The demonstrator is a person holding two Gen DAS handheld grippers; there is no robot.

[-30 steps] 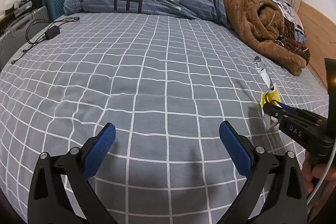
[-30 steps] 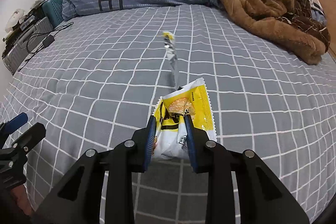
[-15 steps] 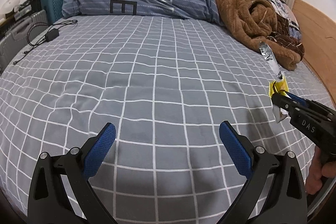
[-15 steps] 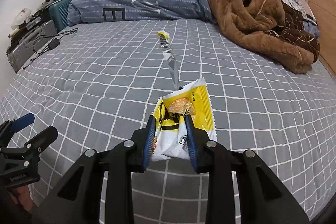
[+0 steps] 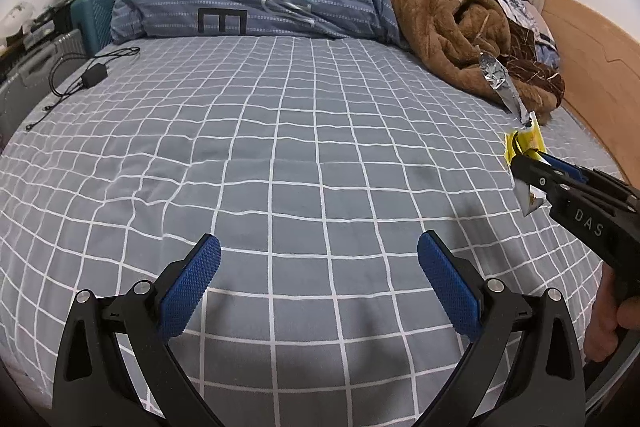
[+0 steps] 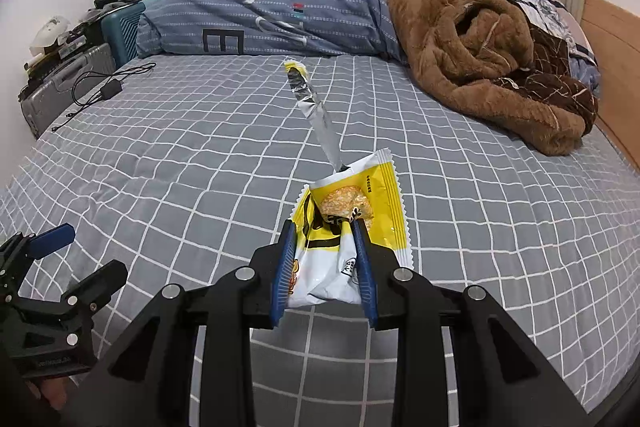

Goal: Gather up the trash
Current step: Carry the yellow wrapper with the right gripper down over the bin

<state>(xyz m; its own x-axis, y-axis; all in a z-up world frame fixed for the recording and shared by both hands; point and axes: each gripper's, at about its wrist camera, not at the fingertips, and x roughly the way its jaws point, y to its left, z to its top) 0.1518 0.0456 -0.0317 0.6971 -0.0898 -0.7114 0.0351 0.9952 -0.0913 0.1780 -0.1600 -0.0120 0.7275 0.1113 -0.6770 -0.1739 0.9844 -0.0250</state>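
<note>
- My right gripper [image 6: 324, 259] pinches the yellow snack wrapper [image 6: 352, 215] between its fingers, held up above the bed [image 6: 200, 155], a torn foil strip [image 6: 316, 115] sticking up from it.
- My left gripper [image 5: 318, 281] hangs over the checked sheet, fingers spread wide, holding nothing.

Both grippers up over the bed

Left gripper [image 5: 319, 281] spread wide, holding nothing; right gripper [image 6: 324, 259] pinched onto the snack wrapper [image 6: 352, 203], lifted above the bed [image 6: 200, 155].
</note>
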